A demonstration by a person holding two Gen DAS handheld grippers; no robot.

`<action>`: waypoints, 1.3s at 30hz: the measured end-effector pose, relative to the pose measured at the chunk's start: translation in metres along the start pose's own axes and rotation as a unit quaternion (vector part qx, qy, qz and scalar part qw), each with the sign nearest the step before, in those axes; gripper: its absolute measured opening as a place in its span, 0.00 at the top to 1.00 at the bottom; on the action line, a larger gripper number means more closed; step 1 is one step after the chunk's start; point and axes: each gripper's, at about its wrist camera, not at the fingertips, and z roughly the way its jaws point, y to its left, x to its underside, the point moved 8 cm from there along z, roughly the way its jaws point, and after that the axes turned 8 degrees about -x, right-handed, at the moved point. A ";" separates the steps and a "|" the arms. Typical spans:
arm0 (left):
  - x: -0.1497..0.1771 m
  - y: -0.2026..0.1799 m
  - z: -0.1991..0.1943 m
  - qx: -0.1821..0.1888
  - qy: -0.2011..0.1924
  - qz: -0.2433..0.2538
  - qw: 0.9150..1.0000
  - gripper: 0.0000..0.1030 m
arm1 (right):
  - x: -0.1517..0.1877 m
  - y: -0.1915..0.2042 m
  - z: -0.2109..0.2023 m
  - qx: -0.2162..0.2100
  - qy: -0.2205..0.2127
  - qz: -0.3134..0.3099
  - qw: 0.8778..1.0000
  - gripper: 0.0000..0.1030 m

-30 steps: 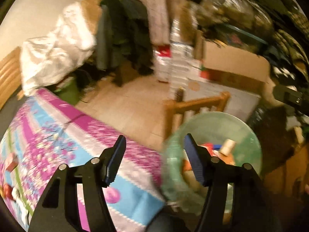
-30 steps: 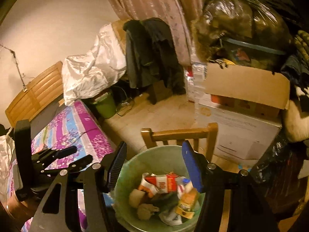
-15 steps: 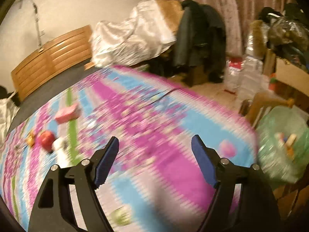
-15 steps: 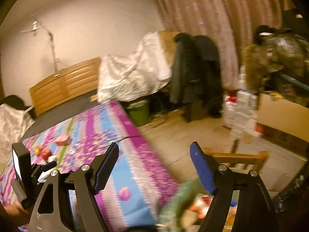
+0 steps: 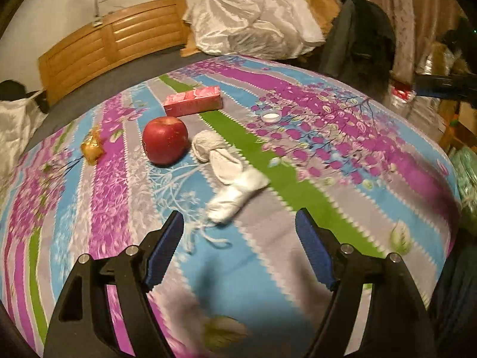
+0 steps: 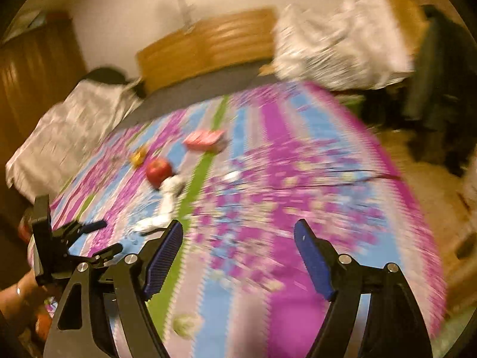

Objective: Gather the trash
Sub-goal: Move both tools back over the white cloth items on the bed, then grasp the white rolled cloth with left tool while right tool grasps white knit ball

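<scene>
Trash, a crumpled white tissue, lies on the floral bedspread at twelve o'clock from my left gripper, long axis running toward eleven o'clock, apple just beside it; I judge the left nearer than my right gripper. Both sets of fingers stand spread, empty. Pink box and headboard lie beyond, curtains at two o'clock

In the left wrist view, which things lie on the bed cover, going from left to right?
Yellow wrapper → red apple → pink box → white crumpled cloth → small white cap.
</scene>
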 end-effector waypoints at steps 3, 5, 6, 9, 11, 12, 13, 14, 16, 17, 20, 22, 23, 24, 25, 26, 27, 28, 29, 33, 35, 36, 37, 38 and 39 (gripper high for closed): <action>-0.005 0.008 0.016 0.016 -0.002 0.032 0.999 0.28 | -0.017 0.021 0.063 -0.031 0.045 0.003 0.999 0.25; -0.009 0.006 0.026 0.046 -0.004 0.066 0.997 0.28 | -0.026 0.035 0.104 -0.048 0.074 0.006 0.996 0.25; -0.010 0.003 0.030 0.057 -0.005 0.082 0.995 0.28 | -0.030 0.043 0.125 -0.060 0.091 0.008 0.994 0.26; -0.010 -0.007 0.046 0.071 -0.009 0.134 0.988 0.28 | -0.039 0.064 0.177 -0.066 0.123 -0.006 0.990 0.27; -0.009 -0.009 0.056 0.073 -0.012 0.154 0.985 0.28 | -0.039 0.077 0.202 -0.071 0.144 -0.022 0.987 0.29; -0.009 -0.010 0.060 0.076 -0.014 0.158 0.984 0.29 | -0.041 0.082 0.220 -0.068 0.156 -0.030 0.985 0.30; -0.009 -0.011 0.063 0.080 -0.016 0.160 0.984 0.30 | -0.041 0.087 0.231 -0.069 0.165 -0.033 0.983 0.32; -0.008 -0.012 0.067 0.087 -0.015 0.162 0.983 0.34 | -0.041 0.090 0.244 -0.069 0.175 -0.035 0.982 0.32; -0.008 -0.015 0.074 0.097 -0.012 0.163 0.982 0.40 | -0.040 0.092 0.258 -0.070 0.183 -0.039 0.980 0.32; -0.007 -0.016 0.078 0.100 -0.010 0.164 0.981 0.46 | -0.042 0.095 0.268 -0.074 0.189 -0.041 0.978 0.32; -0.002 -0.021 0.089 0.115 0.008 0.172 0.978 0.60 | -0.038 0.091 0.287 -0.067 0.210 -0.044 0.974 0.51; -0.001 -0.025 0.087 0.121 0.004 0.180 0.976 0.69 | -0.032 0.086 0.294 -0.066 0.220 -0.040 0.973 0.66; -0.001 -0.026 0.086 0.124 0.004 0.181 0.976 0.75 | -0.030 0.084 0.296 -0.068 0.221 -0.039 0.972 0.70; -0.001 -0.027 0.085 0.127 0.005 0.180 0.976 0.76 | -0.029 0.080 0.297 -0.073 0.217 -0.034 0.973 0.71; 0.000 -0.027 0.084 0.127 0.006 0.178 0.976 0.76 | -0.028 0.078 0.295 -0.076 0.213 -0.029 0.974 0.72; 0.001 -0.027 0.083 0.125 0.007 0.178 0.976 0.76 | -0.028 0.075 0.291 -0.078 0.207 -0.023 0.975 0.73; 0.002 -0.027 0.082 0.124 0.008 0.176 0.976 0.76 | -0.028 0.074 0.288 -0.077 0.202 -0.021 0.976 0.74; 0.004 -0.026 0.078 0.121 0.009 0.174 0.977 0.76 | -0.028 0.071 0.283 -0.075 0.196 -0.019 0.978 0.74; 0.005 -0.026 0.074 0.118 0.010 0.169 0.978 0.76 | -0.029 0.069 0.278 -0.075 0.189 -0.017 0.979 0.74; 0.010 -0.022 0.051 0.117 0.008 0.139 0.983 0.76 | -0.033 0.055 0.243 -0.074 0.154 0.004 0.985 0.74; 0.011 -0.014 0.039 0.107 0.006 0.113 0.988 0.76 | -0.034 0.051 0.226 -0.072 0.137 0.006 0.988 0.74; 0.011 -0.009 0.034 0.098 0.003 0.099 0.990 0.76 | -0.033 0.050 0.212 -0.069 0.124 0.005 0.990 0.74; 0.011 -0.003 0.027 0.084 0.000 0.082 0.993 0.76 | -0.032 0.051 0.202 -0.066 0.117 0.001 0.991 0.74; 0.012 0.002 0.023 0.075 0.000 0.069 0.995 0.76 | -0.030 0.053 0.192 -0.061 0.110 -0.006 0.992 0.74; 0.012 0.010 0.017 0.059 -0.001 0.048 0.997 0.76 | -0.026 0.057 0.178 -0.054 0.101 -0.018 0.993 0.74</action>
